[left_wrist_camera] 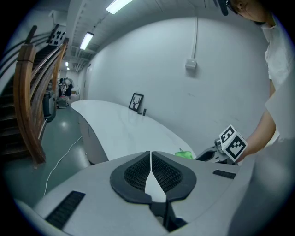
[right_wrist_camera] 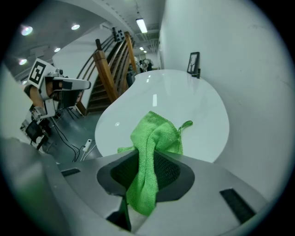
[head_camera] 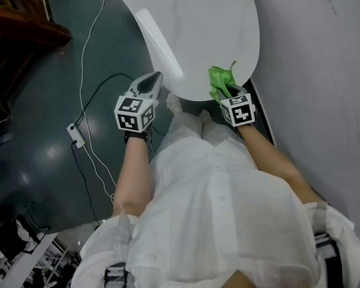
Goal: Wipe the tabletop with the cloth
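Two claws are held at the near end of the white desk (head_camera: 217, 18). The right claw (right_wrist_camera: 148, 159) is clamped on the green cloth (right_wrist_camera: 154, 133), which is bunched between its jaws over the desk's near rim; whether it touches the surface cannot be told. The left claw (left_wrist_camera: 150, 156) is closed on nothing and is held just beside the desk's edge. The wiping is judged not yet begun: the cloth would next need to be pressed flat on the top and swept away along it. How the jaws stand is shown only by the gripper views, and the left claw's place off the desk only by the head view. A small framed picture (left_wrist_camera: 136, 102) at the far end is seen from the gripper views alone.
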Available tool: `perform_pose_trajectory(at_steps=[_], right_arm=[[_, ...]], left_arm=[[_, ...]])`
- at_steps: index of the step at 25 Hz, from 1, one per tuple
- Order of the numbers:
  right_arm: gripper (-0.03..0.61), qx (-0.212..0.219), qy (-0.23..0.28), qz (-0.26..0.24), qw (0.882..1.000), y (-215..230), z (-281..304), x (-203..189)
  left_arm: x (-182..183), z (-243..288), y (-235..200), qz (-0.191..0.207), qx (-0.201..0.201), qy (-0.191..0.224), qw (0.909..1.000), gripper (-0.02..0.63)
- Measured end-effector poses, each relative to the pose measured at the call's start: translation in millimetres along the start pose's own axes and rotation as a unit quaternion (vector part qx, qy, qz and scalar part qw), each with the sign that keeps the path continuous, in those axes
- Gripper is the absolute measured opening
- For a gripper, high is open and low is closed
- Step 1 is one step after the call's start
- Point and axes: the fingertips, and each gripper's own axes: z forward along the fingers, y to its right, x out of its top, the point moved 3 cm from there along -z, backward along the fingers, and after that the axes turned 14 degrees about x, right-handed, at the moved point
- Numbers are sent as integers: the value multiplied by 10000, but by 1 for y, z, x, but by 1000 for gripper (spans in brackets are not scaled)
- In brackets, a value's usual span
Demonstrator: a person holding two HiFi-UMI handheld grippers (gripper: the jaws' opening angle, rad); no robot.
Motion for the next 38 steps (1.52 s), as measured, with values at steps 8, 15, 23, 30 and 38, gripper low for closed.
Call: perform_pose_trajectory(at_steps=[8, 15, 23, 30, 38], right_arm=[[91, 983, -433, -915, 9900, -77, 50, 23], [91, 1713, -673, -1174, 9759, -115, 89, 50], [89, 2378, -231, -1368, 9614, -154, 97, 114], [89, 2415, 760, -1451, 9565, -150, 67, 187], [90, 1438, 1889, -1502, 9597, -82, -8, 245]], left_arm=[[-4, -20, -18, -89, 285, 79, 9995, 18], [-6, -45, -52, -217, 726, 127, 9970, 18], [0, -72, -82, -286, 1126, 224, 9930, 18], [30, -84, -102, -290, 1344, 599, 9887, 18], [87, -81, -118, -137, 1351, 1204, 9834, 18]])
